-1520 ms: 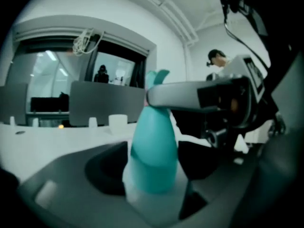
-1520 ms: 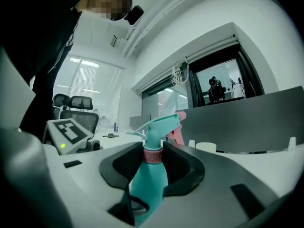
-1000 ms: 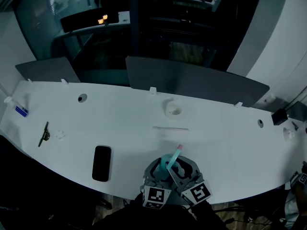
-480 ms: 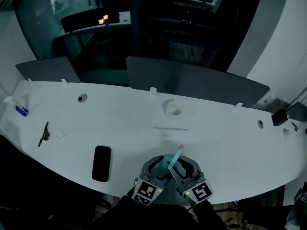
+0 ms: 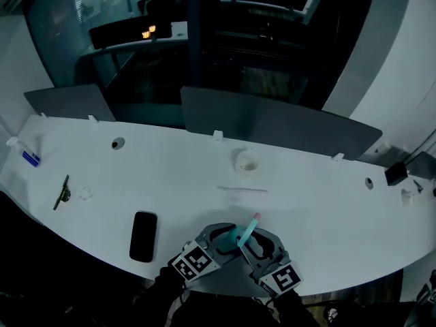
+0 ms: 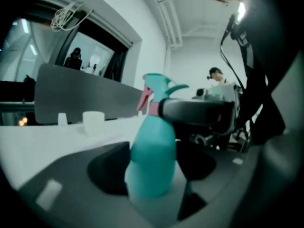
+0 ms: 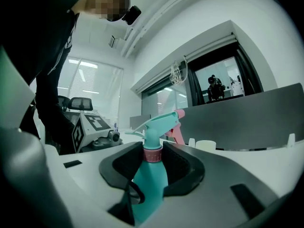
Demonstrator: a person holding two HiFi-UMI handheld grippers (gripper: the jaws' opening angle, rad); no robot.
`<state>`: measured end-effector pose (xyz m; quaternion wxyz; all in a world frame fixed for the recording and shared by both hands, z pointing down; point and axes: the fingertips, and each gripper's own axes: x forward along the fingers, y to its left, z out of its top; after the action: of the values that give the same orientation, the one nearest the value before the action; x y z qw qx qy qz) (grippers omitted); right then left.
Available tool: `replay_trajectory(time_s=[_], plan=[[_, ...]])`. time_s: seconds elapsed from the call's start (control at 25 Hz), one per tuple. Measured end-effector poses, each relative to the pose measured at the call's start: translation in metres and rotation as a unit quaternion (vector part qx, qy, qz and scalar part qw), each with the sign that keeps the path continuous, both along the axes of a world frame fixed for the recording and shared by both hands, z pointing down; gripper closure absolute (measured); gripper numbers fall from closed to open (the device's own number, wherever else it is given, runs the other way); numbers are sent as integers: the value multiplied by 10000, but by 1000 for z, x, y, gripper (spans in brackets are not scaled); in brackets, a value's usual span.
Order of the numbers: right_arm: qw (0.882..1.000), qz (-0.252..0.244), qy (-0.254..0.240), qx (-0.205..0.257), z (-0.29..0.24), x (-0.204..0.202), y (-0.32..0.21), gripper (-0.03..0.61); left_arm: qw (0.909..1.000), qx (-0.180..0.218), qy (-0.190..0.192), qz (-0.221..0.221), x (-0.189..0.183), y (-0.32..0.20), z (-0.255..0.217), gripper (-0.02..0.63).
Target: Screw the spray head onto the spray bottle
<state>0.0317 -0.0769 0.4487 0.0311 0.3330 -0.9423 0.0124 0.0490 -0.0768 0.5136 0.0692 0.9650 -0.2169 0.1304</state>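
While both tools meet at the near edge of the white tabletop (image 5: 327, 203), the items stand as follows.

Spray bottle (image 6: 152, 160): teal body, upright, held off the tabletop between the two tools; in the head view it shows as a teal sliver (image 5: 242, 236) at the middle of the near edge.

Spray head (image 7: 159, 122): teal, with a pink trigger and a pink collar (image 7: 153, 155); seated on the bottle's neck, nozzle pointing away from the person.

Left gripper (image 6: 152, 167): jaws closed against the lower body of the bottle, one dark pad on each side, both touching it.

Right gripper (image 7: 152, 163): jaws drawn in on the pink collar, pads touching it on both sides; its marker cube (image 5: 285, 276) faces upward.

Other items on the tabletop: black phone (image 5: 143, 236), lying flat, left of the tools; white cup (image 5: 246, 161), further back near the grey divider panel (image 5: 272, 125); small dark clip (image 5: 63, 193), well apart at the left.
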Motion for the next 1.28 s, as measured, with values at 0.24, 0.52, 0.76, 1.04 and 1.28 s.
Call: replay_trajectory(time_s=[0.24, 0.52, 0.76, 1.04, 1.28], plan=[[9999, 95, 45, 30, 1, 0, 2, 446, 9642, 612, -274, -2564, -1, 2, 4, 303], [10000, -74, 62, -24, 1, -3, 2, 446, 9989, 81, 64, -452, -9, -5, -6, 228], [9997, 190, 100, 87, 1, 4, -2, 446, 9880, 523, 130, -1449, 4, -4, -9, 314], [9996, 274, 88, 67, 3, 4, -1, 446, 9788, 696, 159, -1920, 1, -1, -5, 301], [9985, 539, -21, -26, 5, 4, 1, 288, 9853, 707, 473, -1482, 1, 11, -17, 146]])
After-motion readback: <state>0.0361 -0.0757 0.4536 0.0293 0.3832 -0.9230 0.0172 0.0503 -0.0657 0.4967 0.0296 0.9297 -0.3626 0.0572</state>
